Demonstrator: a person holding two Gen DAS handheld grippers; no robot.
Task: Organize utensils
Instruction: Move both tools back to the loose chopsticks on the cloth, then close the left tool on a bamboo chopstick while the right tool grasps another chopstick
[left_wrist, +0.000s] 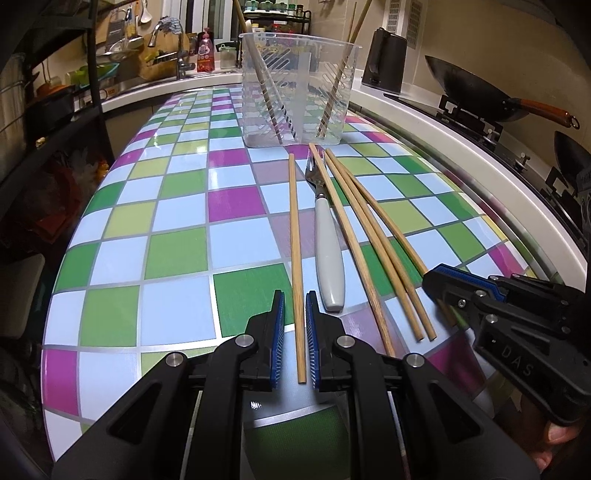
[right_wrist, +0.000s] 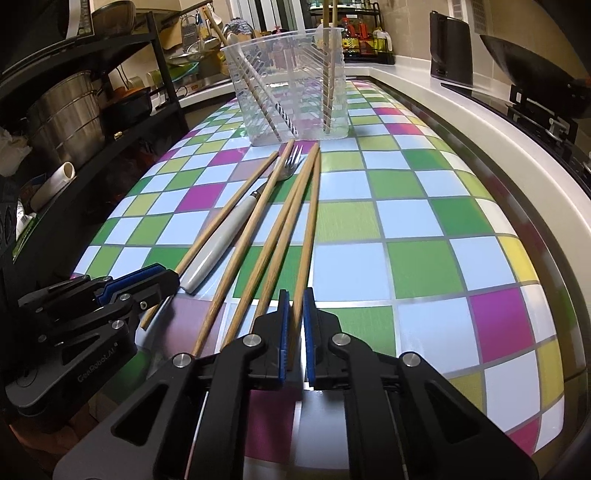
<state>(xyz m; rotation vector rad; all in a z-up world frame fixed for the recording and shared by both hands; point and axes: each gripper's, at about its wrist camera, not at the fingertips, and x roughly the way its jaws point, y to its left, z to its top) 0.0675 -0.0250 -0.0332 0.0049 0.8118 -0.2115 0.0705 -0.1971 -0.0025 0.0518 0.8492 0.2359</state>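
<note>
Left gripper (left_wrist: 294, 299): held low over the checked tablecloth (left_wrist: 177, 251); its blue pads are set narrowly apart, straddling the near end of the lone chopstick (left_wrist: 296, 258) with a sliver of gap on each side; no clamping is seen.
Right gripper (right_wrist: 295, 299): likewise narrowly parted, with the near end of the rightmost chopstick (right_wrist: 308, 236) lying between the pads; whether the left pad touches the wood cannot be told.
Lone chopstick: laid on the cloth, running from between the left pads toward 12 o'clock, apart from the fork (left_wrist: 327, 236) at its 3 o'clock side.
Other chopsticks: three more are fanned out at 1 to 2 o'clock of the left gripper, one crossing the fork's tines.
Utensil holder (left_wrist: 295, 88): a clear plastic bin at 12 o'clock, well beyond the far tips, with a few sticks already standing in it.
Handling: the chopsticks are judged light, stiff and smooth, likely to roll or pivot if pinched off-centre; a hold a little forward of the near end, squarely across the shaft, is advised.
Fork: judged heavier at the white handle; that handle is best taken.
</note>
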